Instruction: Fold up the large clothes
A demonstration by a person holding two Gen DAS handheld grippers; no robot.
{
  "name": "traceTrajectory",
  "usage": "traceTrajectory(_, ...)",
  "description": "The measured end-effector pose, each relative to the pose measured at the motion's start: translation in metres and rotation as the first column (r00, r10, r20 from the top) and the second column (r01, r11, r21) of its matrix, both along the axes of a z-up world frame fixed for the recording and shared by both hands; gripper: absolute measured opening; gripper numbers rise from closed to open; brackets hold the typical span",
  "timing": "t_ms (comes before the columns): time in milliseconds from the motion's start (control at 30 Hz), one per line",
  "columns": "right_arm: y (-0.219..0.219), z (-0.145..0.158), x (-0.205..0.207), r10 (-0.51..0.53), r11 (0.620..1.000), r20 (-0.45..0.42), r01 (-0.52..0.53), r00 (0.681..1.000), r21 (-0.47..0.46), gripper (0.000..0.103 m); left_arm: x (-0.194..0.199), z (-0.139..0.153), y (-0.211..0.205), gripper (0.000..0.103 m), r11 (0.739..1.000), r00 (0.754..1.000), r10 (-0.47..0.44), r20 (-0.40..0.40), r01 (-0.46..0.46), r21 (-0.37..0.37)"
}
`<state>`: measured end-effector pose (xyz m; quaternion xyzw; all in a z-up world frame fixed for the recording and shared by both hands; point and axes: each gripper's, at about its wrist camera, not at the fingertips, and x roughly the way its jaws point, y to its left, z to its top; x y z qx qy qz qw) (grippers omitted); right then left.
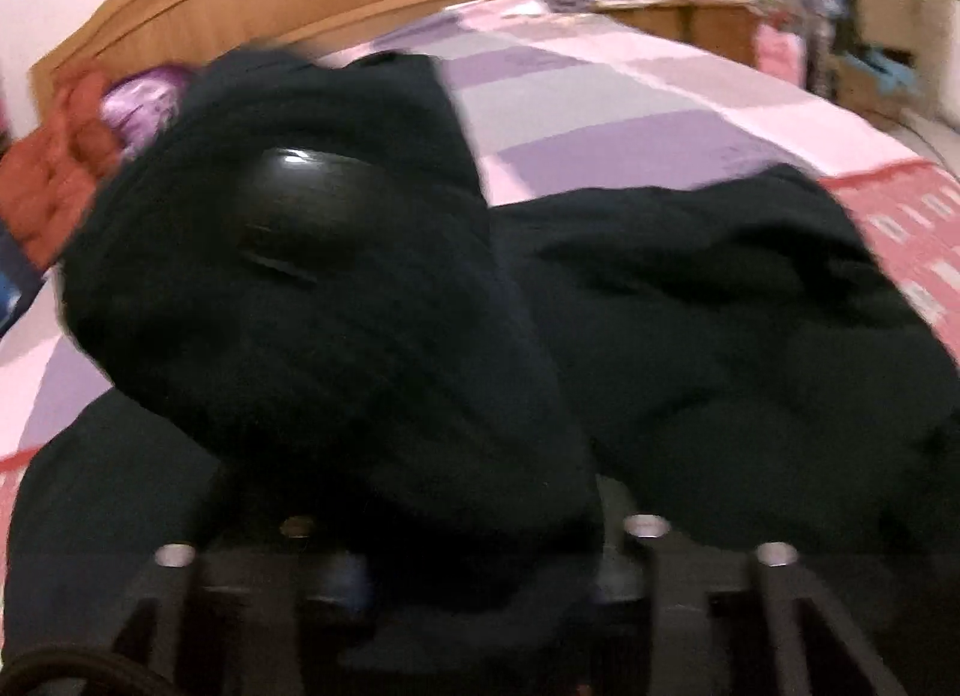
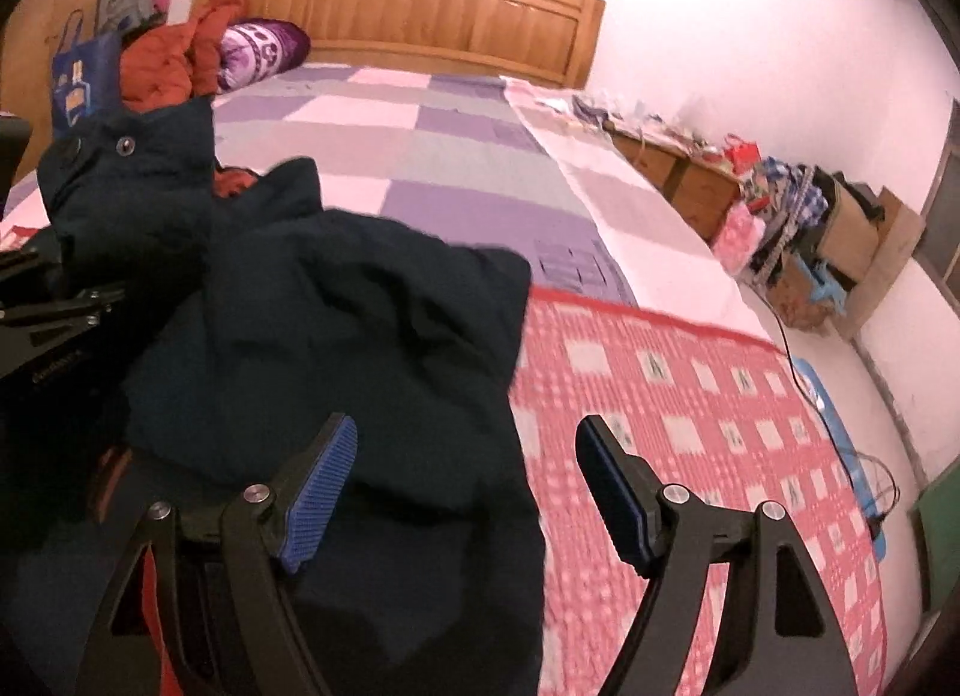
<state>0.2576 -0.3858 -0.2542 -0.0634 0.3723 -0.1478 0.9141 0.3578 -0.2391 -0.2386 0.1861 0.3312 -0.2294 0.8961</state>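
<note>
Nearest the right wrist camera, the right gripper (image 2: 467, 486) stands with its blue ribbed pads (image 2: 318, 501) wide apart and nothing between them, poised over the near hem of the large dark navy padded coat (image 2: 336, 348). The coat lies heaped on the pink checked blanket (image 2: 690, 396), mostly to this gripper's left, its long axis running up-left toward the snap-buttoned collar. The left gripper (image 1: 420, 564) is the nearer to the bulk — fabric drapes over its front and hides the fingers, so I cannot tell whether they grip it. That view is blurred; a glossy black rounded part pokes from the folds, unidentifiable. Beyond — purple patchwork bedspread (image 2: 420, 156), wooden headboard (image 2: 420, 18).
</note>
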Motion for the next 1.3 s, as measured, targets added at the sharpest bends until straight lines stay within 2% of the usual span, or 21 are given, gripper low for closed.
traceTrajectory(100, -0.004, -0.005, -0.011, -0.042, 0.999, -0.014, 0.042, 0.999, 0.029, 0.079, -0.027, 0.001, -0.017, 0.066, 0.994, 0.994, -0.109, 0.018, 0.108, 0.007)
traceTrajectory(200, -0.011, -0.003, -0.021, -0.109, 0.993, 0.000, 0.109, 0.994, 0.036, 0.079, -0.048, 0.004, -0.030, 0.069, 0.980, 0.980, -0.200, -0.013, 0.200, -0.024)
traceTrajectory(300, -0.022, 0.003, -0.030, -0.186, 0.982, 0.018, 0.185, 0.982, 0.024, 0.079, -0.050, 0.012, -0.026, 0.079, 0.965, 0.969, -0.240, -0.066, 0.231, -0.123)
traceTrajectory(400, -0.035, 0.007, -0.040, -0.245, 0.969, 0.022, 0.244, 0.969, 0.038, 0.079, -0.056, 0.021, -0.037, 0.080, 0.963, 0.966, -0.257, -0.018, 0.255, -0.091)
traceTrajectory(500, -0.038, 0.012, -0.048, -0.273, 0.962, 0.024, 0.273, 0.962, 0.017, 0.079, -0.056, 0.034, -0.030, 0.081, 0.951, 0.965, -0.263, -0.008, 0.258, -0.170)
traceTrajectory(567, -0.034, 0.016, -0.048, -0.266, 0.964, 0.029, 0.265, 0.964, 0.015, 0.079, -0.048, 0.038, -0.006, 0.081, 0.960, 0.979, -0.206, 0.003, 0.202, -0.192)
traceTrajectory(633, -0.025, 0.021, -0.046, -0.233, 0.972, 0.035, 0.233, 0.972, 0.017, 0.079, -0.037, 0.037, 0.032, 0.083, 0.977, 0.995, -0.094, 0.023, 0.097, -0.188)
traceTrajectory(733, 0.000, 0.028, -0.031, -0.151, 0.988, 0.052, 0.151, 0.987, 0.004, 0.079, -0.011, 0.028, 0.088, 0.084, 0.987, 0.995, 0.085, 0.044, -0.079, -0.137)
traceTrajectory(833, 0.030, 0.033, -0.009, -0.060, 0.998, 0.073, 0.060, 0.995, 0.014, 0.079, 0.021, 0.020, 0.152, 0.084, 0.962, 0.964, 0.263, 0.022, -0.261, -0.085)
traceTrajectory(933, 0.063, 0.037, 0.019, 0.024, 0.998, 0.097, -0.029, 0.995, 0.050, 0.079, 0.043, 0.009, 0.192, 0.084, 0.924, 0.923, 0.383, 0.027, -0.383, -0.019)
traceTrajectory(1000, 0.086, 0.035, 0.040, 0.083, 0.995, 0.101, -0.088, 0.991, 0.050, 0.079, 0.058, -0.008, 0.207, 0.086, 0.901, 0.902, 0.432, 0.006, -0.432, 0.031)
traceTrajectory(1033, 0.100, 0.031, 0.053, 0.121, 0.992, 0.088, -0.124, 0.989, 0.035, 0.079, 0.068, -0.022, 0.216, 0.088, 0.891, 0.891, 0.452, -0.039, -0.449, 0.070)
traceTrajectory(1100, 0.116, 0.013, 0.079, 0.173, 0.985, 0.012, -0.173, 0.985, 0.025, 0.079, 0.073, -0.038, 0.228, 0.094, 0.890, 0.887, 0.454, -0.086, -0.448, 0.080)
traceTrajectory(1167, 0.114, -0.015, 0.104, 0.153, 0.988, -0.106, -0.155, 0.982, -0.007, 0.078, 0.079, -0.045, 0.240, 0.101, 0.887, 0.880, 0.462, -0.112, -0.459, 0.051)
traceTrajectory(1200, 0.100, -0.028, 0.111, 0.135, 0.991, -0.138, -0.132, 0.981, 0.032, 0.077, 0.082, -0.048, 0.244, 0.101, 0.882, 0.873, 0.471, -0.130, -0.470, 0.036)
traceTrajectory(1233, 0.084, -0.033, 0.113, 0.093, 0.994, -0.138, -0.084, 0.986, 0.075, 0.077, 0.081, -0.050, 0.252, 0.101, 0.875, 0.863, 0.480, -0.158, -0.485, 0.009)
traceTrajectory(1267, 0.068, -0.037, 0.113, 0.037, 0.995, -0.144, -0.023, 0.989, 0.098, 0.082, 0.080, -0.051, 0.256, 0.101, 0.873, 0.861, 0.479, -0.173, -0.487, -0.007)
traceTrajectory(1300, 0.049, -0.041, 0.110, -0.007, 0.986, -0.141, 0.030, 0.990, 0.166, 0.083, 0.077, -0.051, 0.261, 0.101, 0.875, 0.863, 0.472, -0.181, -0.484, -0.024)
